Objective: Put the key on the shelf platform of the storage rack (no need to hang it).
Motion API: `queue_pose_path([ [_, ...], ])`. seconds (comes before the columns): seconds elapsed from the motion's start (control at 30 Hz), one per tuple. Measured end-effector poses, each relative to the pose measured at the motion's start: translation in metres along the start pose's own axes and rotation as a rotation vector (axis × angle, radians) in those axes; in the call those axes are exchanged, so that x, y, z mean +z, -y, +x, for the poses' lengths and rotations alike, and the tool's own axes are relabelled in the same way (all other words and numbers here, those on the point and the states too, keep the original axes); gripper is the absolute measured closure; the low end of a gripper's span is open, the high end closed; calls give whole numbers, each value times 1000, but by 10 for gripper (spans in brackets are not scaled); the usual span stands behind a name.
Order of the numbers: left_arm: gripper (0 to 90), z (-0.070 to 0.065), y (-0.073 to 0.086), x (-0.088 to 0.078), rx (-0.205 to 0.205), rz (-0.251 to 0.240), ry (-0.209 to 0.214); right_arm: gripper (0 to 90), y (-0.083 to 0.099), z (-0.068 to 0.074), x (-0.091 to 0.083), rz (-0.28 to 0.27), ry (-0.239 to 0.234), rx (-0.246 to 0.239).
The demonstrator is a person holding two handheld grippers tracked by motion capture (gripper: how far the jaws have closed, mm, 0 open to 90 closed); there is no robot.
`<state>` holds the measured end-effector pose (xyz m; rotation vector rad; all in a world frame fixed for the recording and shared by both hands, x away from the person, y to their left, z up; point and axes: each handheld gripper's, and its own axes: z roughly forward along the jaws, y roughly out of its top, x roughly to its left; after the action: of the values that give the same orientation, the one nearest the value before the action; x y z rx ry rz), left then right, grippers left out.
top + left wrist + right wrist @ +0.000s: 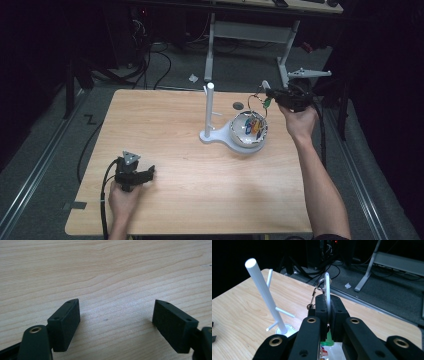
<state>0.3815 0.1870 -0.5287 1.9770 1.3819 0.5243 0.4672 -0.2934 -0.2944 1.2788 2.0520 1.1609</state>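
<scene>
Wooden table point(200, 200): a light, dangling keychain point(327, 293) is pinched by the right gripper point(327, 312) at 2 o'clock; its flat tag offers firmest purchase. Left gripper point(116, 325) rests wide apart, empty.

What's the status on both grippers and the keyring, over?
Left gripper open, low over bare wooden table. Right gripper shut on flat white keyring tag, above white bowl. White peg stand close beside.

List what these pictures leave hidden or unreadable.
- Keychain tag in the right claw: right gripper view shows it edge-on, its face unreadable; high view, too small.
- Bowl contents: coloured bits too small in the high view; cut off by the bottom edge in the right gripper view.
- Stand's base: partly behind the claw in the right gripper view.
</scene>
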Motion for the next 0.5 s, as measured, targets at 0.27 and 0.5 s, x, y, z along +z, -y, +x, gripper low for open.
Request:
queue_pose_path([
  [0.27,227,0,0,0,0,0,1,870,14,0,12,32,-14,12],
  [0.5,227,0,0,0,0,0,0,870,25,0,20,62,-22,17],
])
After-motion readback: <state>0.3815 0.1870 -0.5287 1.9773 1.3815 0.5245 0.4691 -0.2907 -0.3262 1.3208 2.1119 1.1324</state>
